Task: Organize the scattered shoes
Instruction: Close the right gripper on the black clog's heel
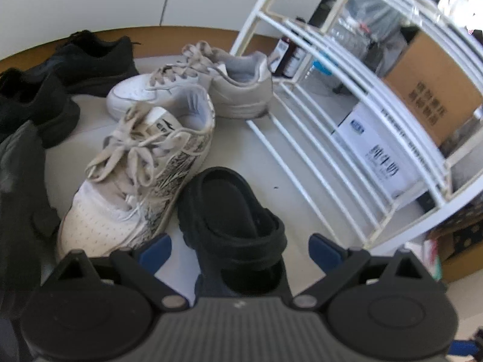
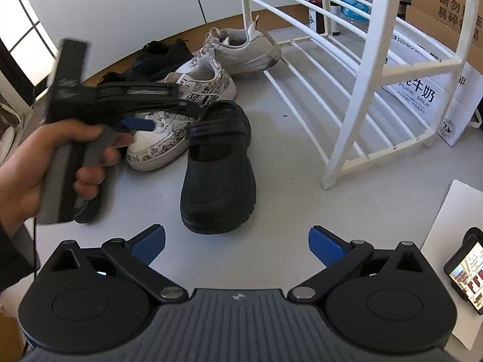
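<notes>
Pale grey floor (image 2: 286, 163) with a wood-coloured strip along the white wall, and shoes scattered all over it; a white tube-frame shoe rack (image 2: 356, 96) stands off to the right, every shelf bare. Behind the rack: a brown cardboard box (image 1: 434, 90), a white milk carton box (image 1: 374, 150) and a couple of dark bottles (image 2: 317, 15).

Closest in is a chunky black strap clog (image 2: 219, 163), sitting upright on the floor just beside a white sneaker with a black-and-white print (image 2: 169, 123); the two look like they're touching at the side. Further back there's a white and beige lace-up sneaker (image 1: 196, 87) near the rack's foot, plus a pair of black sneakers (image 1: 90, 63) by the wall.

Left hand-held gripper (image 1: 240, 252) hovers right over the clog's toe end with its blue-padded fingers spread wide either side, gripping nothing; in the right wrist view a bare hand (image 2: 45, 163) holds it by the handle. Right hand-held gripper (image 2: 237, 246) is spread wide too, empty, pointing at the clog's toe from a little way off. A phone (image 2: 466, 274) sits at the far right edge.
</notes>
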`<state>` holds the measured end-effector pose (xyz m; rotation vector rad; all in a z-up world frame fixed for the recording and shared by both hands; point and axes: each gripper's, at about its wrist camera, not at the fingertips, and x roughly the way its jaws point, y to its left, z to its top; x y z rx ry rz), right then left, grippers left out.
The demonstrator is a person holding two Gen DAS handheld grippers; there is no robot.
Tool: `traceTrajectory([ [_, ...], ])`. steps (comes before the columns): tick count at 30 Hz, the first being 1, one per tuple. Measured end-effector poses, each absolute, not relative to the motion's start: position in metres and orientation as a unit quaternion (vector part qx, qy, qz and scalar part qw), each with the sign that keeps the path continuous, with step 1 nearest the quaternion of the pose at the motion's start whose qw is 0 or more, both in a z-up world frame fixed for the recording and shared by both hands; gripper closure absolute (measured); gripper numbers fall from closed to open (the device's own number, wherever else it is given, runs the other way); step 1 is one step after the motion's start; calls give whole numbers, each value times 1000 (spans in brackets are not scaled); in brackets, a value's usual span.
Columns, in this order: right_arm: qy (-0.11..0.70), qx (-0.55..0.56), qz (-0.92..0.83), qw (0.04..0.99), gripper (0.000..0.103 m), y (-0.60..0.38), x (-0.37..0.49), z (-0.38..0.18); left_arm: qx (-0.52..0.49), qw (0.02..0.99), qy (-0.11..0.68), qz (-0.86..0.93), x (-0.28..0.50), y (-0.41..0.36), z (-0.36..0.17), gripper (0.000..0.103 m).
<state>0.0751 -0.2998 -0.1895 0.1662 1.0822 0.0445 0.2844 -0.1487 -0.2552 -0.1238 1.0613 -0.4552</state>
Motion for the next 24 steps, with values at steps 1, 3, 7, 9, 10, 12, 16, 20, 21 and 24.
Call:
traceTrajectory([
  [1,516,79,23,853,0,-299,75,-190,-61,834,503,-216,286,-151,-257,4],
  [3,520,81,29,850,0,-300,74,-193,-58,830,511,-217,290,-160,-263,4],
  [7,520,83,26,849,0,-304,74,-194,-42,825,526,-203,298,-173,-273,4],
  [9,521,89,24,849,0,-307,74,-194,-34,823,530,-200,300,-178,-278,4],
  [10,521,93,23,848,0,-308,75,-195,-33,822,533,-199,300,-180,-280,4],
  [12,522,98,22,847,0,-310,77,-196,-32,817,539,-205,300,-185,-285,4],
  [16,522,98,23,847,0,-309,77,-197,-14,820,537,-197,302,-192,-292,11],
  [20,522,100,20,847,0,-310,73,-197,-6,824,531,-199,304,-193,-293,15],
  [21,523,100,18,846,0,-311,73,-197,1,824,528,-205,303,-194,-292,15],
  [24,524,102,16,845,0,-311,72,-198,14,823,524,-220,298,-196,-289,16],
])
